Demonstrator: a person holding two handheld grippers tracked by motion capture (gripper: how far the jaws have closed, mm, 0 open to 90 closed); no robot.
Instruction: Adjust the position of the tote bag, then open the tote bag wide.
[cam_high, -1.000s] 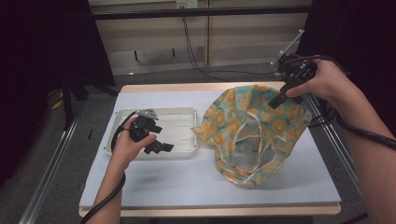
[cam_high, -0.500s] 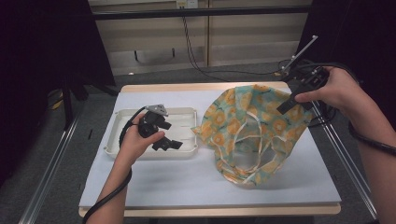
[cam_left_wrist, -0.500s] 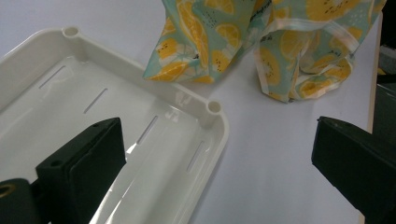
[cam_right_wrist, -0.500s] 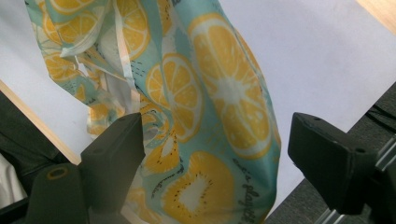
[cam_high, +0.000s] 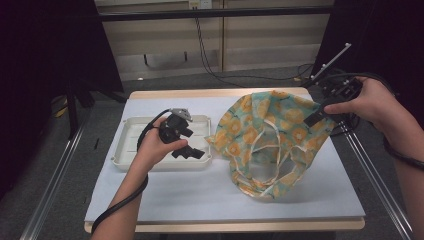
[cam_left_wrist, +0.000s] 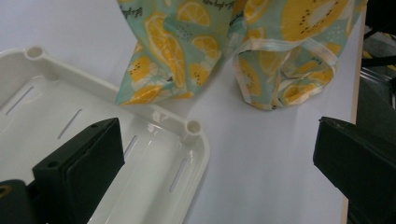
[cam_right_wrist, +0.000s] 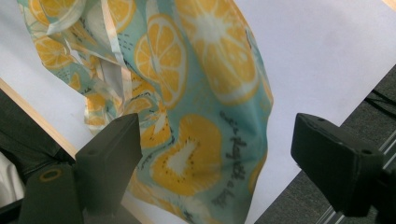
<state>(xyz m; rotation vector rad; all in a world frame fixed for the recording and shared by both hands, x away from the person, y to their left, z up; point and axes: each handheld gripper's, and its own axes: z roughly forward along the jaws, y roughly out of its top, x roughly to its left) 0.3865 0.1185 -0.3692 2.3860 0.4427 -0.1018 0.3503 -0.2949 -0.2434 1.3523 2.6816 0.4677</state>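
A teal cloth bag printed with orange slices lies crumpled on the right half of the white-covered table, its cream straps looped on top. My right gripper hovers at the bag's upper right edge. Its jaws have just been opening and stand wide, with the printed fabric beneath and between them but not pinched. My left gripper hangs open over the right end of a white slotted tray, nothing between its jaws. The bag lies just beyond the tray's corner.
The white sheet covers a wooden-edged table. Metal rails run along the floor at the right and left. Cables trail across the floor behind the table, in front of low cabinets.
My left hand has moved right and a little up across the tray. My right hand has drawn back rightward from on top of the bag to its outer edge.
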